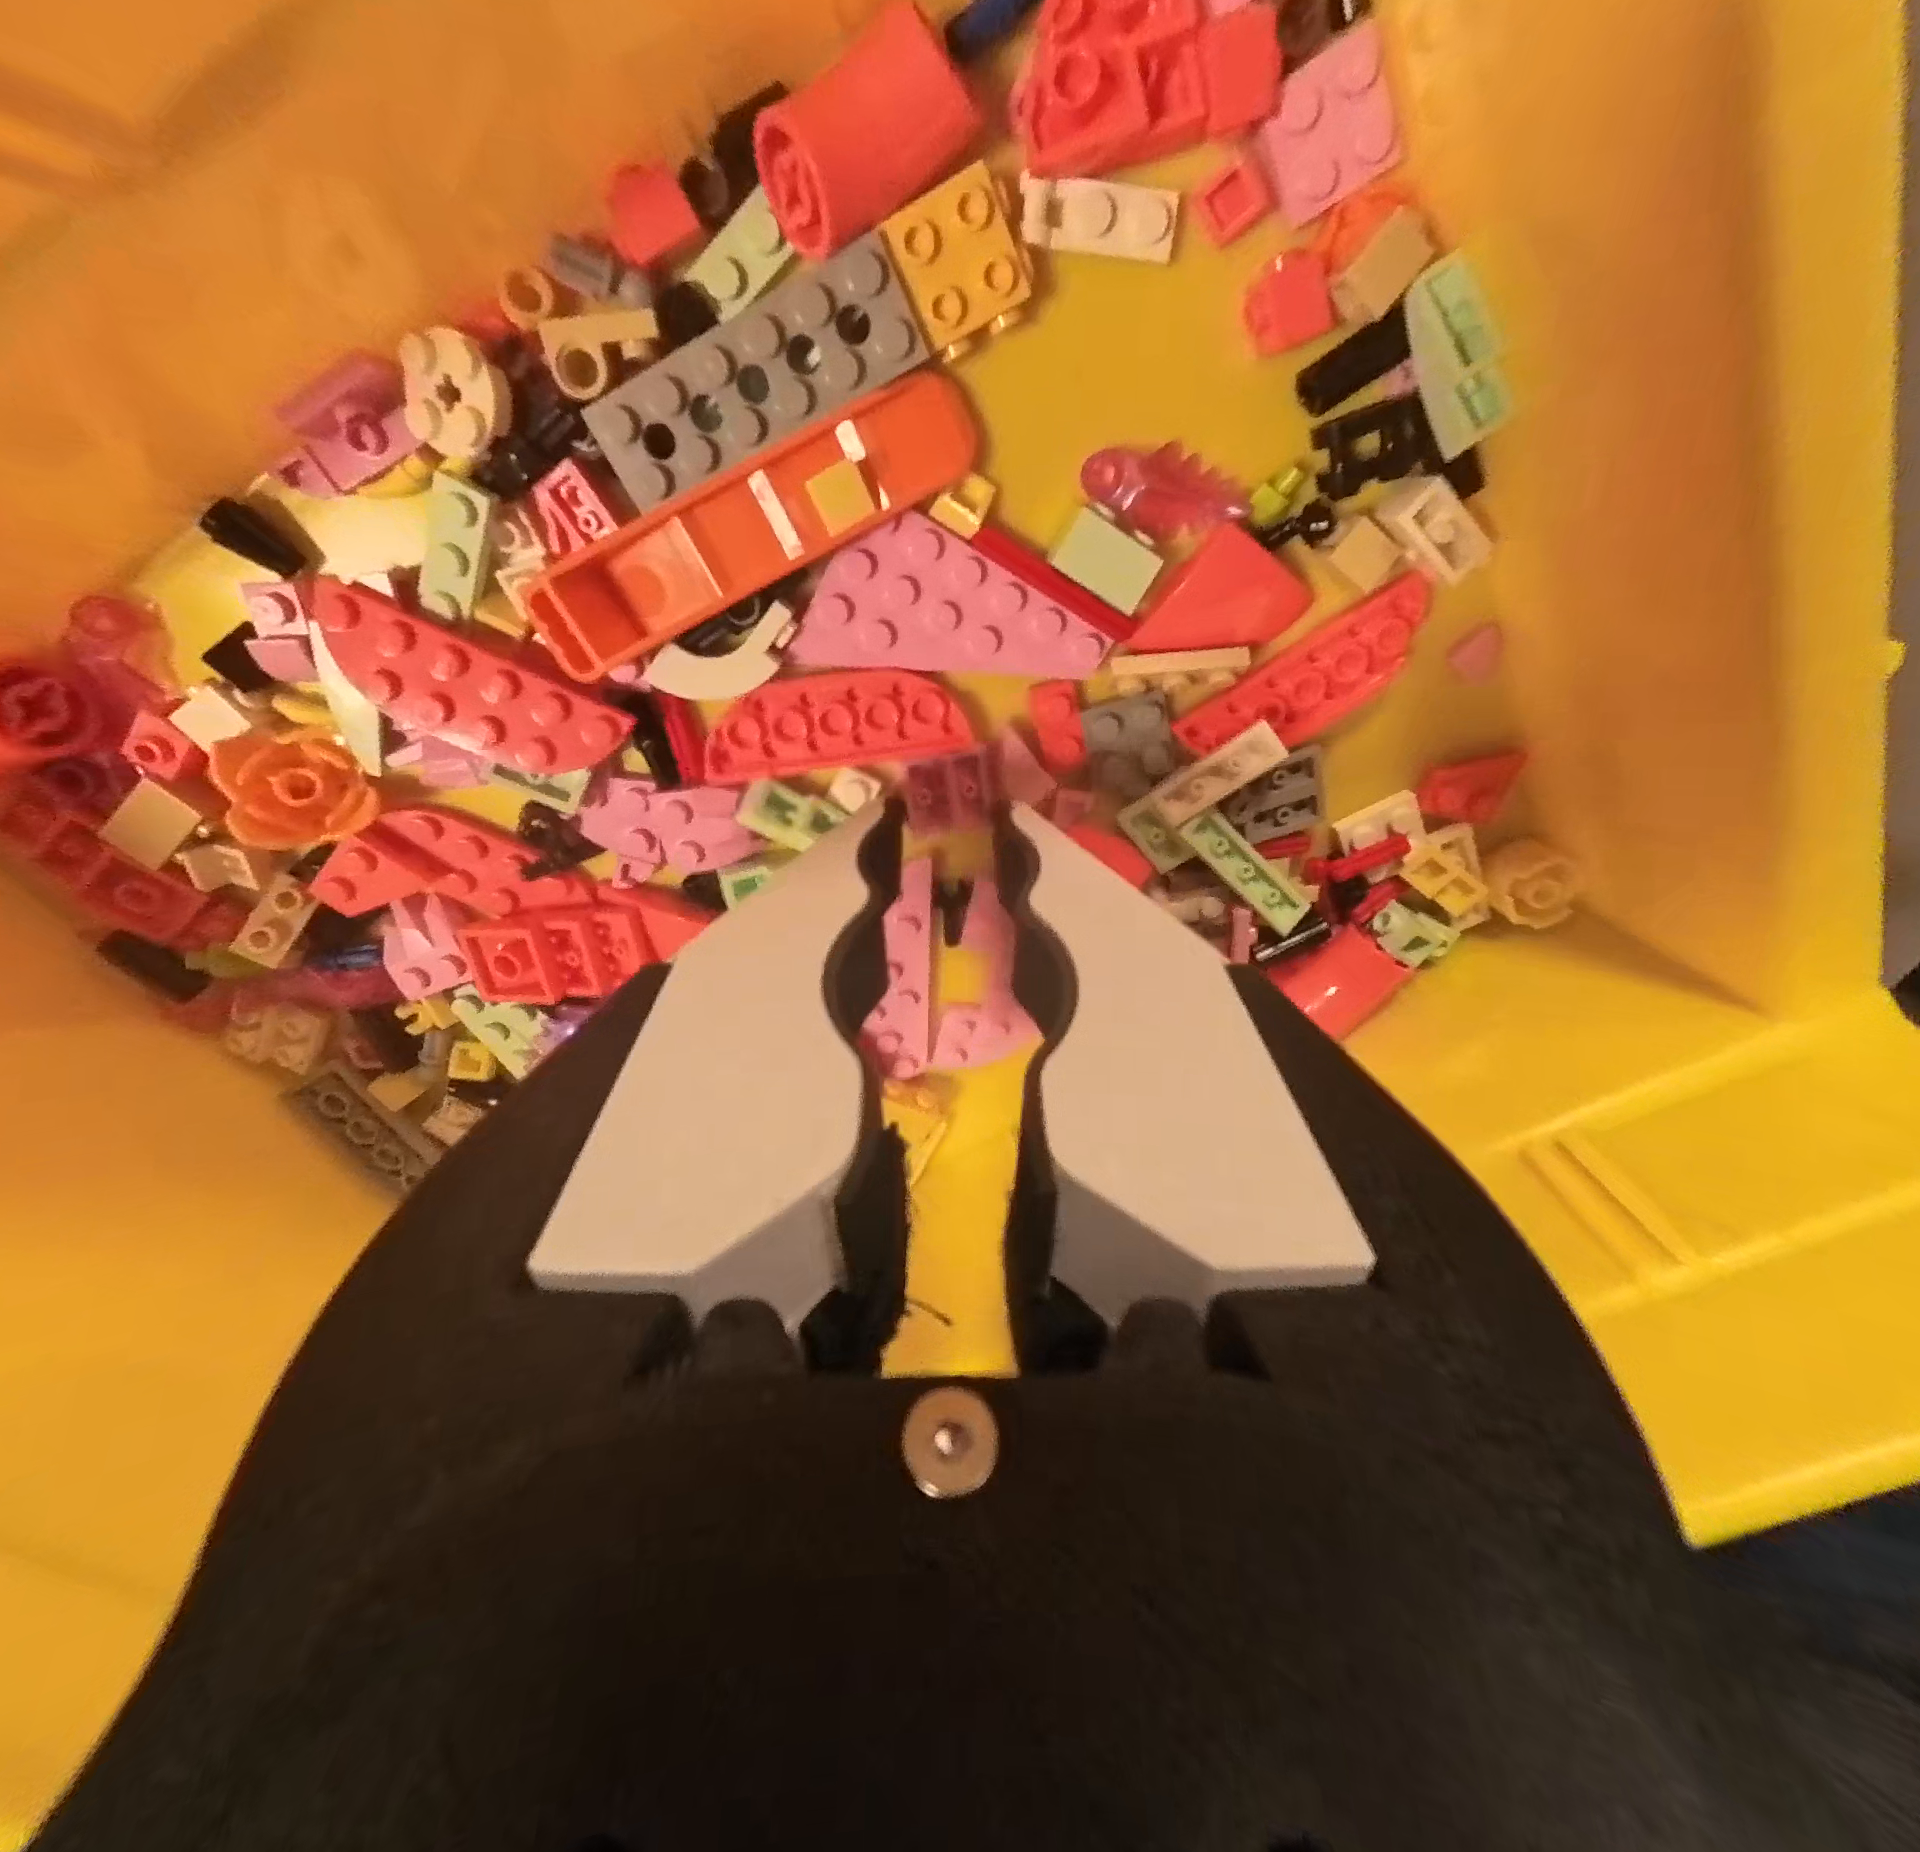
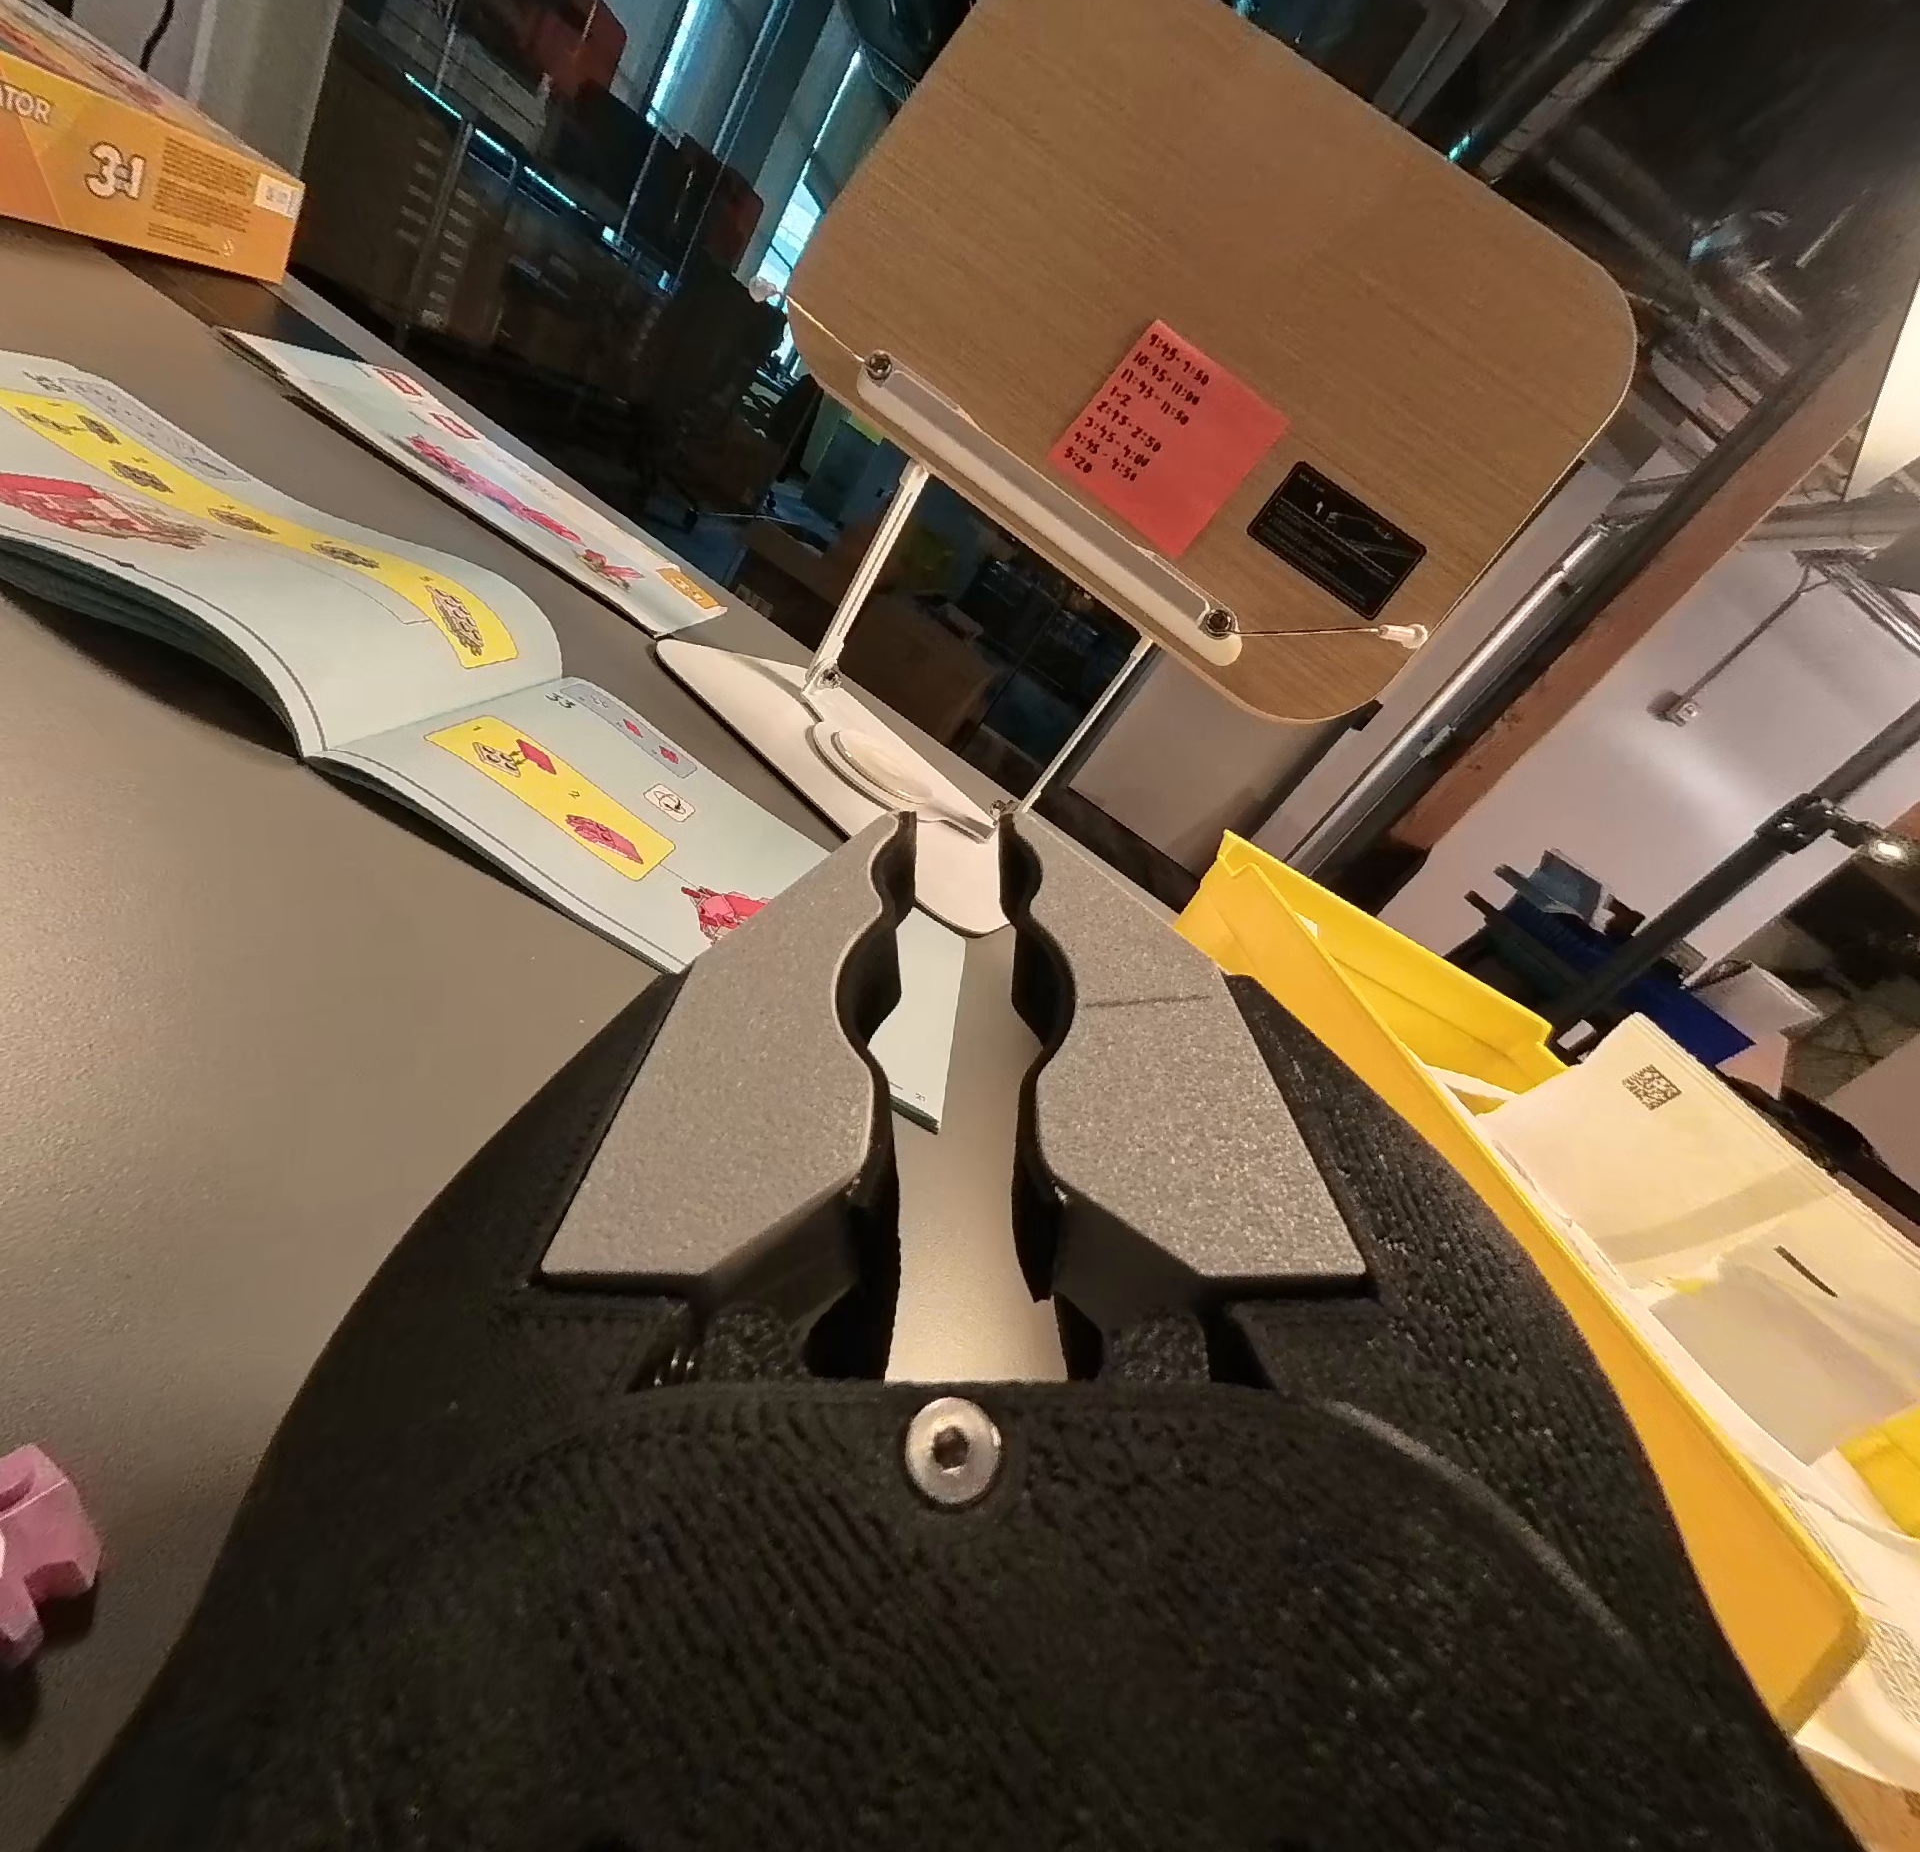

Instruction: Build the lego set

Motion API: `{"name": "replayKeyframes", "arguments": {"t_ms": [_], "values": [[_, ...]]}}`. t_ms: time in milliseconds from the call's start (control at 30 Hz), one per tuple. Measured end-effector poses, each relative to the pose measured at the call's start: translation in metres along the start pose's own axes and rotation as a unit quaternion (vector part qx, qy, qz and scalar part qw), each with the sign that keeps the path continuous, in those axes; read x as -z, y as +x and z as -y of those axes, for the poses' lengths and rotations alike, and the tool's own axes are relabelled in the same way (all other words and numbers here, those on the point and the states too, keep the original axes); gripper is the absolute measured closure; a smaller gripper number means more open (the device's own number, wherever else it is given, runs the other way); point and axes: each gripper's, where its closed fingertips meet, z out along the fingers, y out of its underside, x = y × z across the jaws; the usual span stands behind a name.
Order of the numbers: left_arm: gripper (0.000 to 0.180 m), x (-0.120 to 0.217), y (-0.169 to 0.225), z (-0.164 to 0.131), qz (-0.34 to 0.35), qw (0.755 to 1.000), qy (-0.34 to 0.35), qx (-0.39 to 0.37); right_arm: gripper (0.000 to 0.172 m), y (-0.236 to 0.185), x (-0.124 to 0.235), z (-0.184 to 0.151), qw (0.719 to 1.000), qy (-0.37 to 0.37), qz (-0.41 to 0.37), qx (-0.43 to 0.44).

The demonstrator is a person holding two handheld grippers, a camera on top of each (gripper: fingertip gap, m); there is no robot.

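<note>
The left gripper (image 1: 948,815) hangs inside a yellow bin (image 1: 1558,867), its 2 grey fingers (image 1: 769,1023) pointing toward 12 o'clock at a heap of loose toy bricks. Its jaws stand narrowly apart. A small dark pink brick (image 1: 951,789) sits right at the tips, blurred, and it cannot be told whether the pads press it or it merely lies in the heap beyond them. Seen through the gap nearer the camera is a pink studded plate (image 1: 914,961) lying on the bin floor, long axis running roughly 12 to 6 o'clock. Just past the tips, a coral curved plate (image 1: 842,727) runs 9 to 3 o'clock. Above it a pink wedge plate (image 1: 956,607) points toward 4 o'clock, and a long orange piece (image 1: 758,524) lies on an 8 to 2 o'clock axis beside a grey holed plate (image 1: 769,368). At 9 o'clock sits an orange flower piece (image 1: 291,789).

The right gripper (image 2: 954,826) rests low over a dark table (image 2: 208,971), jaws narrowly apart with nothing between them. Beyond its tips at 12 o'clock stands a white-based stand (image 2: 883,753) carrying a wooden board (image 2: 1195,244) with a pink note (image 2: 1169,436). An open instruction booklet (image 2: 312,607) lies at 10 o'clock, and the yellow bin's rim at 3 o'clock.
</note>
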Motion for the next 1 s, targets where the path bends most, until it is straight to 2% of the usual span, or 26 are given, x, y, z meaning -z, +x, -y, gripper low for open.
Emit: {"name": "replayKeyframes", "arguments": {"t_ms": [300, 333, 500, 633, 700, 733, 767, 800, 833, 867, 933, 967, 1000], "values": [[0.165, 0.000, 0.002, 0.005, 0.009, 0.999, 0.014, 0.032, 0.158, 0.002, 0.001, 0.001, 1.000, 0.005, -0.002, -0.006], [0.170, 0.001, -0.002, 0.005, 0.024, 0.999, 0.017, 0.036, 0.158, 0.002, 0.001, 0.002, 1.000, 0.007, -0.002, -0.007], [0.170, 0.020, -0.009, 0.015, 0.083, 0.994, 0.063, 0.039, 0.158, 0.000, 0.003, 0.008, 1.000, 0.022, 0.002, -0.004], [0.171, 0.052, -0.015, 0.031, 0.178, 0.976, 0.119, 0.028, 0.158, -0.004, 0.006, 0.020, 0.999, 0.046, 0.011, -0.023], [0.171, 0.084, -0.012, 0.046, 0.252, 0.954, 0.160, 0.022, 0.165, -0.014, 0.008, 0.046, 0.995, 0.064, 0.053, -0.047], [0.171, 0.104, -0.004, 0.057, 0.289, 0.939, 0.188, 0.014, 0.167, -0.027, 0.009, 0.071, 0.989, 0.080, 0.099, -0.078], [0.171, 0.125, 0.007, 0.072, 0.322, 0.919, 0.227, -0.001, 0.168, -0.044, 0.011, 0.102, 0.972, 0.104, 0.167, -0.129], [0.171, 0.146, 0.022, 0.088, 0.352, 0.895, 0.273, -0.018, 0.167, -0.062, 0.015, 0.138, 0.940, 0.129, 0.245, -0.198], [0.171, 0.165, 0.039, 0.106, 0.372, 0.869, 0.324, -0.037, 0.163, -0.078, 0.022, 0.175, 0.891, 0.149, 0.328, -0.276], [0.171, 0.179, 0.059, 0.125, 0.378, 0.847, 0.371, -0.059, 0.160, -0.092, 0.032, 0.208, 0.827, 0.163, 0.413, -0.345], [0.171, 0.196, 0.094, 0.156, 0.382, 0.808, 0.440, -0.086, 0.154, -0.112, 0.041, 0.251, 0.711, 0.138, 0.528, -0.444], [0.171, 0.201, 0.109, 0.169, 0.383, 0.791, 0.467, -0.097, 0.151, -0.121, 0.046, 0.263, 0.667, 0.119, 0.573, -0.461], [0.171, 0.208, 0.121, 0.181, 0.388, 0.771, 0.495, -0.102, 0.147, -0.128, 0.050, 0.271, 0.641, 0.111, 0.600, -0.465]]}}
